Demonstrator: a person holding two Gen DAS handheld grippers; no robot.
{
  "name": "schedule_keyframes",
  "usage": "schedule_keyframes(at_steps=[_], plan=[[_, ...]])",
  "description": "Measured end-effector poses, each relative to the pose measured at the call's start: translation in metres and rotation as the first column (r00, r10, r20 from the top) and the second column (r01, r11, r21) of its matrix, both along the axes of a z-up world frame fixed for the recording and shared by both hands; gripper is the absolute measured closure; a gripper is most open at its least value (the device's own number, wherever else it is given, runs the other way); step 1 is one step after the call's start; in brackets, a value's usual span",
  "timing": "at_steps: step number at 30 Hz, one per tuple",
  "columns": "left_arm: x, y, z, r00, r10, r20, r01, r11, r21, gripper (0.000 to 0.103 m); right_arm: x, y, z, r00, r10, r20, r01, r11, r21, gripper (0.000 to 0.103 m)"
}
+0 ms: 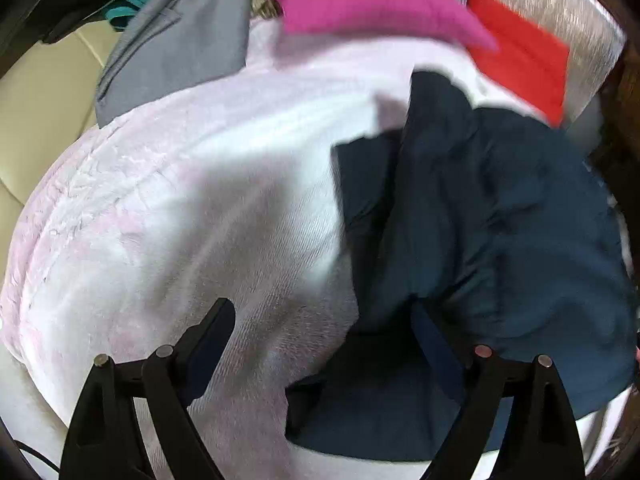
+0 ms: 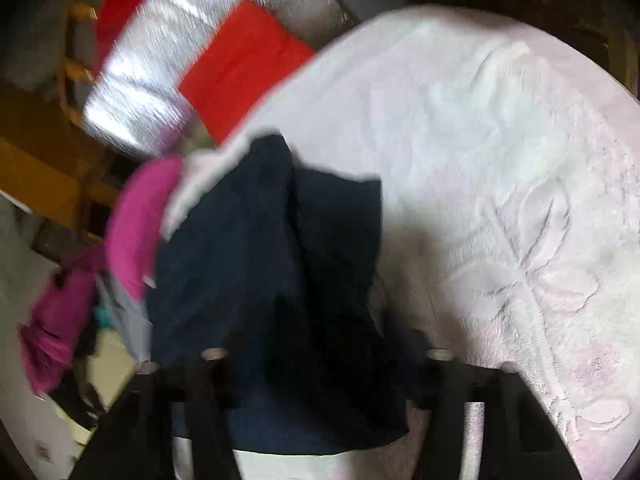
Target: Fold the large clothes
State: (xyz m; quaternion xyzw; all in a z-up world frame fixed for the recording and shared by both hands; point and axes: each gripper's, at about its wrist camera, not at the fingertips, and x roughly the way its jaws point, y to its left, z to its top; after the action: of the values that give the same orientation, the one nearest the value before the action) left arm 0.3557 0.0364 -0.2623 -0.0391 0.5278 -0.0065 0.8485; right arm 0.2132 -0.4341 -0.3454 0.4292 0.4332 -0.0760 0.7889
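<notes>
A dark navy garment [image 1: 492, 220] lies crumpled on a pale pink fleece blanket [image 1: 192, 208]. My left gripper [image 1: 324, 332] is open; its left finger [image 1: 208, 332] stands over the blanket and its right finger is partly hidden under navy cloth. In the right wrist view the navy garment [image 2: 272, 260] drapes over the space between the fingers of my right gripper [image 2: 320, 364]. The fingertips are hidden by cloth and the view is blurred, so I cannot tell if it grips. The pink blanket [image 2: 500, 160] spreads to the right.
A grey garment [image 1: 180, 48], a magenta garment [image 1: 360, 0] and a folded red cloth [image 1: 524, 56] lie at the blanket's far edge. A silver foil sheet [image 2: 160, 60] lies behind. A beige cushion [image 1: 44, 92] is at left. More magenta clothing [image 2: 60, 320] hangs at left.
</notes>
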Motion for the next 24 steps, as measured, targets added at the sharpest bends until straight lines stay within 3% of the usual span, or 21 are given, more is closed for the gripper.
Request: schedule_keyframes(at_steps=[3,6,8,11,12,15,18,24], plan=[[0.0,0.002,-0.006,0.999,0.011,-0.034,-0.011,1.0,-0.017,0.01,0.01,0.012,-0.002,0.998,0.021,-0.058,-0.027,0.995,-0.093,0.06],[-0.003,0.01,0.007,1.0,0.023,0.006,-0.022,0.999,-0.047,0.01,0.006,0.011,0.012,0.999,0.016,-0.029,-0.019,0.993,-0.113,0.06],[-0.006,0.015,0.02,0.998,0.018,0.063,-0.013,0.997,-0.083,0.01,0.0,0.004,0.018,1.0,0.001,0.008,0.0,0.997,-0.075,0.059],[-0.004,0.027,0.028,0.996,0.002,0.087,0.016,0.978,-0.209,0.01,-0.006,-0.008,0.02,0.999,-0.025,0.035,0.025,0.999,-0.022,0.041],[0.0,0.032,0.026,0.998,-0.012,0.069,0.03,0.963,-0.269,0.01,-0.008,-0.012,0.018,0.999,-0.036,0.039,0.036,0.999,-0.006,0.036],[0.015,0.031,0.007,0.998,-0.054,-0.032,0.037,0.919,-0.393,0.01,-0.004,-0.024,0.007,0.997,-0.054,0.057,0.05,0.996,0.076,0.036],[0.027,0.028,-0.01,0.993,-0.086,-0.086,0.039,0.897,-0.441,0.01,0.002,-0.028,-0.007,0.998,-0.038,0.057,0.03,0.991,0.133,0.035],[0.043,0.018,-0.019,0.982,-0.148,-0.118,0.067,0.854,-0.517,0.01,0.034,-0.018,-0.04,0.996,0.057,0.07,-0.074,0.956,0.283,0.028]])
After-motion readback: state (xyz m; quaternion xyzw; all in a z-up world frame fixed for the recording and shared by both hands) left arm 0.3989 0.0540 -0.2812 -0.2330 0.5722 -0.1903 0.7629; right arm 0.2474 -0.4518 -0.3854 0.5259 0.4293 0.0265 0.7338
